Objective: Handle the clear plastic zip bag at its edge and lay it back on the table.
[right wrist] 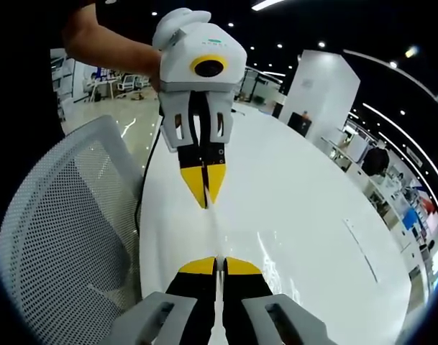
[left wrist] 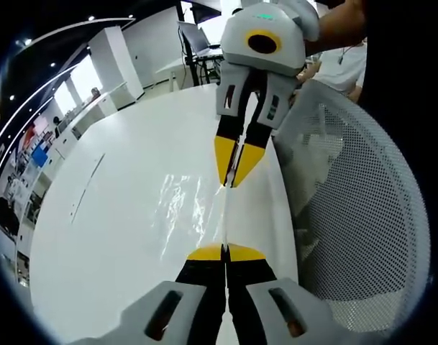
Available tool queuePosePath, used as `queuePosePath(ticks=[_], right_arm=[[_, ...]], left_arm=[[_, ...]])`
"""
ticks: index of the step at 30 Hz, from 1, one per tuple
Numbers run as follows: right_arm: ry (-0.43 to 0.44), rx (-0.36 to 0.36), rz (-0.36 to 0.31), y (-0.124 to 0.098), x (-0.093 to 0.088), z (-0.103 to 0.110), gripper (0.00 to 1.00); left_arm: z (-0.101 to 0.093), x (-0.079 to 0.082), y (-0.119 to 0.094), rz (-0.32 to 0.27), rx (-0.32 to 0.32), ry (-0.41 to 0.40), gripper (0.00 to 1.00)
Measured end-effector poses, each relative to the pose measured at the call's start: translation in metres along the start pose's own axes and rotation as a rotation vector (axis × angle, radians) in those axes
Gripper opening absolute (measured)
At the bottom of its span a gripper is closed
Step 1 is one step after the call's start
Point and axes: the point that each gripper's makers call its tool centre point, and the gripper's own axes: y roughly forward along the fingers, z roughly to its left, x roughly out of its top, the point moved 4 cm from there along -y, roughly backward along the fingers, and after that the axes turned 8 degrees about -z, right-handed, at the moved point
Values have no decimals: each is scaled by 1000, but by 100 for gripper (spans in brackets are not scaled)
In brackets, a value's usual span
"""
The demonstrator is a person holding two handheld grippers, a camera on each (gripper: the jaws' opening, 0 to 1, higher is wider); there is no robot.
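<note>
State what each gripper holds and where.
Left gripper and right gripper are both shut on the clear zip bag, pinching opposite ends of one edge.

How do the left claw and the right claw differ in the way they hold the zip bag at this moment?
The left claw grips the near end of the zip bag edge in the left gripper view, while the right claw pinches the far end, facing it. In that view the left claw rises from the bottom; the right claw points down from above, by the mesh chair. Both are shut on the same edge over the white table.
</note>
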Motion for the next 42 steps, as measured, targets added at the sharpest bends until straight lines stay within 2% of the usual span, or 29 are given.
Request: queuePosePath(ticks=[42], right_arm=[[0,6,-3,-1,-3,0,0]], left_arm=[[-1,0,-3,4,3,-8,0]])
